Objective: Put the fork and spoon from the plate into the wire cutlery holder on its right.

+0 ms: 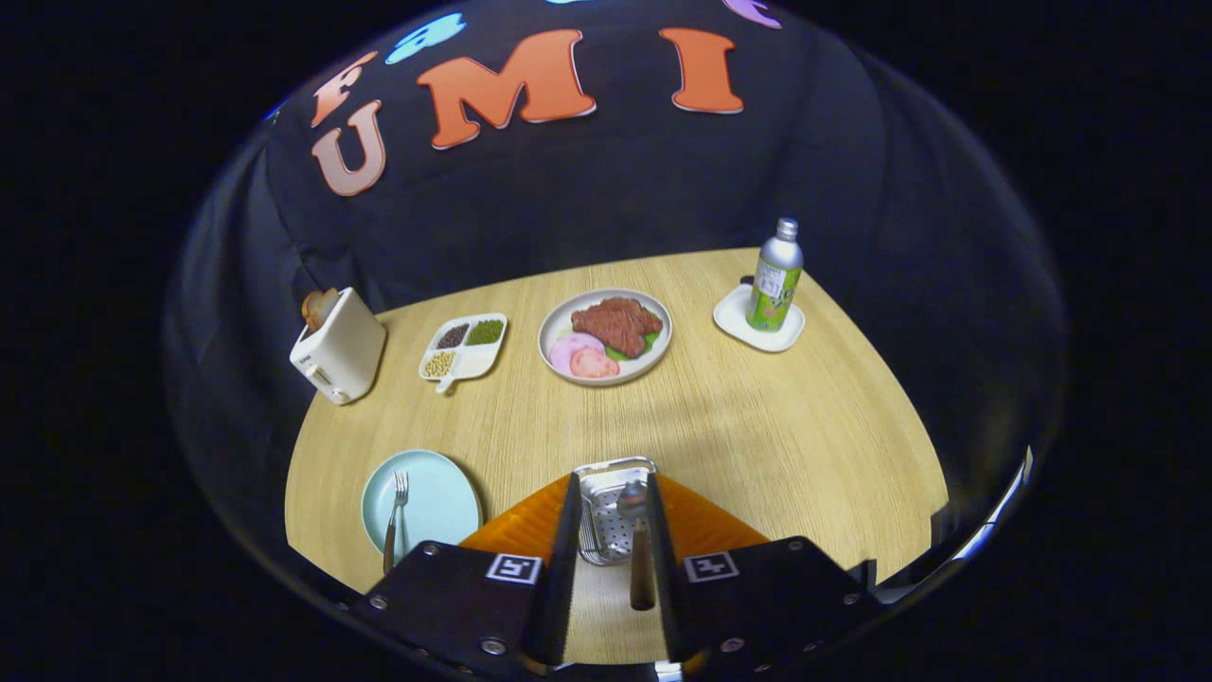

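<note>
Wooden counter: fingers apart, spoon between them, unclamped, bowl over the wire cutlery holder for dropping in; fork waits on plate near the counter's front-left edge.

A light wooden desk set with dishes and a toaster.

Just ahead of the fingers sits the wire cutlery holder, a pale blue plate to its left; well beyond lie a white toaster, divided tray, food plate and a coaster under a bottle.
</note>
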